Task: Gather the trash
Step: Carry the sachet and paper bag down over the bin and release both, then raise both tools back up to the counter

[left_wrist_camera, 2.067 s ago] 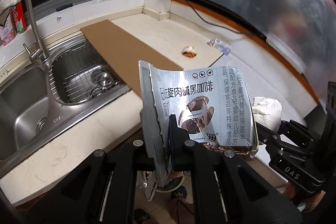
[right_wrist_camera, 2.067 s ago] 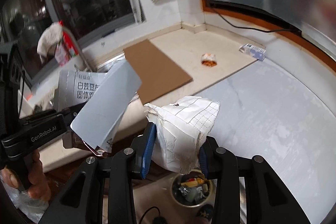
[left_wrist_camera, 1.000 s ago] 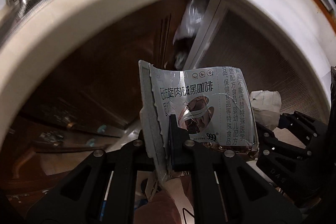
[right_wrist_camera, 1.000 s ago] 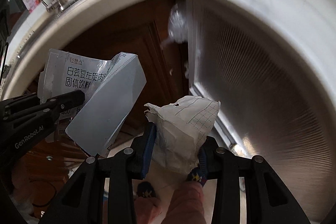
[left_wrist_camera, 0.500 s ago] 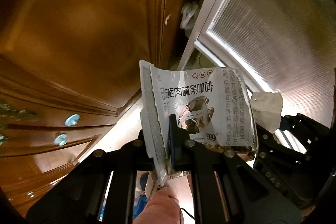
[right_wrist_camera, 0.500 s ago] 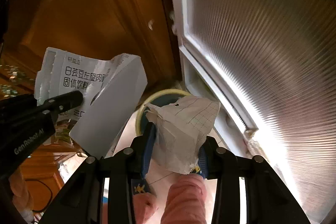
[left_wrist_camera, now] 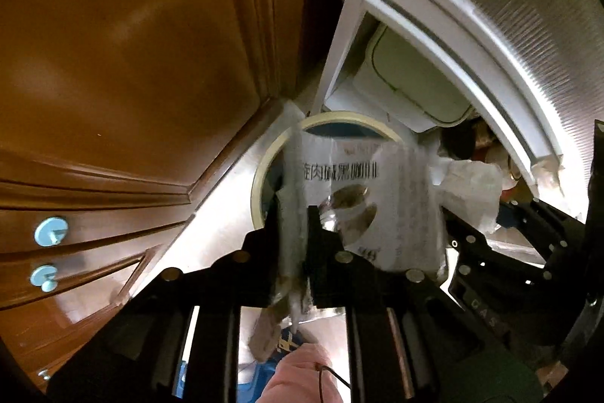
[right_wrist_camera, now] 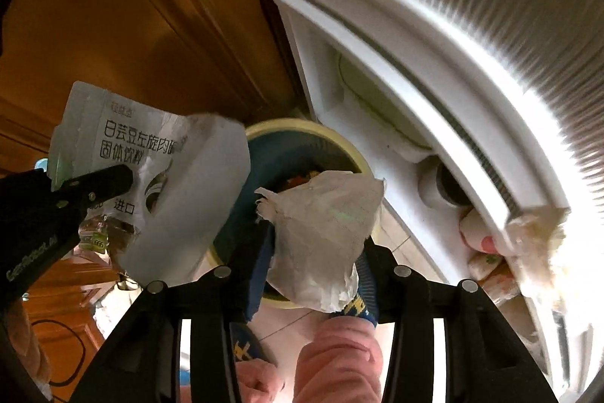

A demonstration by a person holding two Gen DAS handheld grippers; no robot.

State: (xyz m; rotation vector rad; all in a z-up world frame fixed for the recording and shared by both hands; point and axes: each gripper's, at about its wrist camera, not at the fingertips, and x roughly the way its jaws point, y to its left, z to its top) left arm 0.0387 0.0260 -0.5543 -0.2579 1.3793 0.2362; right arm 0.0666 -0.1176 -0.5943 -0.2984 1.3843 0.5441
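Nearest in the right wrist view: pink trouser legs [right_wrist_camera: 339, 357] and a blue slipper [right_wrist_camera: 245, 350] are showing below the fingers, over pale floor tiles.

The right gripper [right_wrist_camera: 313, 252] is pointing steeply down, its 2 blue-padded fingers [right_wrist_camera: 260, 270] flanking a crumpled white paper wad [right_wrist_camera: 321, 237]. Its jaws have just been opening; the wad is sitting between them, and whether the pads are pressing on it I cannot tell.

The left gripper [left_wrist_camera: 294, 233] is pointing straight down, its 2 fingers almost pressed together and pinching the torn edge of a silver printed wrapper [left_wrist_camera: 377, 206]. The wrapper is standing up from the fingers, motion-blurred in the left view; in the right view its printed face is showing at left, with a black fingertip [right_wrist_camera: 113, 176] crossing it.

Beyond both pieces of trash, a round bin [right_wrist_camera: 362, 161] with a cream rim and dark blue inside is standing on the floor. Wad and wrapper are both hanging above its mouth. Coloured scraps [right_wrist_camera: 298, 180] are lying inside it.

Farther out: a brown wooden cabinet [left_wrist_camera: 132, 44] with 2 pale blue knobs [left_wrist_camera: 51, 231] at left, and a white ribbed-glass door [right_wrist_camera: 472, 6] at right. A white lidded container [left_wrist_camera: 407, 78] is sitting behind the bin.
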